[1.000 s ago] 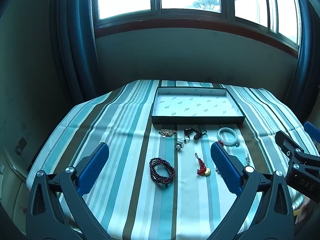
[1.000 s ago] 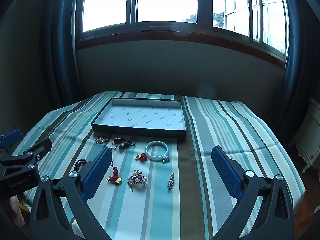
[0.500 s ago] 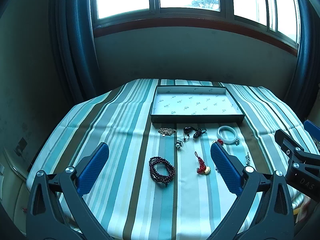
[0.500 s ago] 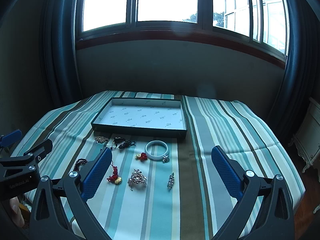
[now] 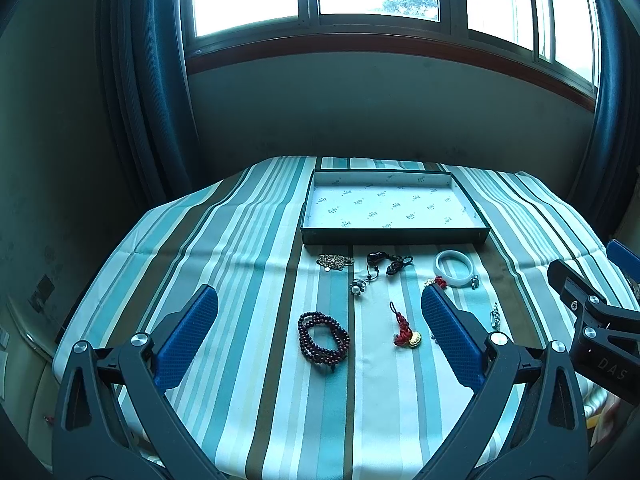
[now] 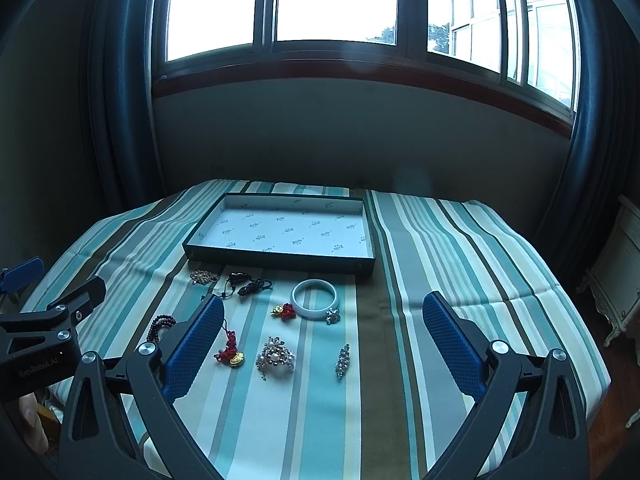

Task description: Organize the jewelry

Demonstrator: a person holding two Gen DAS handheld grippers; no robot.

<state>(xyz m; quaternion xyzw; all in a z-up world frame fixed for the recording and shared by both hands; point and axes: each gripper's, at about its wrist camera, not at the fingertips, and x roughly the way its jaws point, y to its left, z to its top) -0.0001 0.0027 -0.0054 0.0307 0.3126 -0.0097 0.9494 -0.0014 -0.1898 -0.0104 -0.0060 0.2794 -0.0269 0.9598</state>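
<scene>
Both grippers, left (image 5: 319,316) and right (image 6: 323,318), remain wide open and empty; nothing has shifted. Tray (image 5: 394,237) at 12 o'clock holds nothing; the beads (image 5: 323,336) lie untouched.

The left gripper's (image 6: 52,328) black body, seen in the right wrist view, carries the pale lettering "GenRobot.AI". In the left wrist view the right gripper's (image 5: 600,320) body shows the letters "DAS" (the rest runs out of frame). The tray's (image 6: 280,258) white lining bears a repeated small dark logo, too small to read.
</scene>
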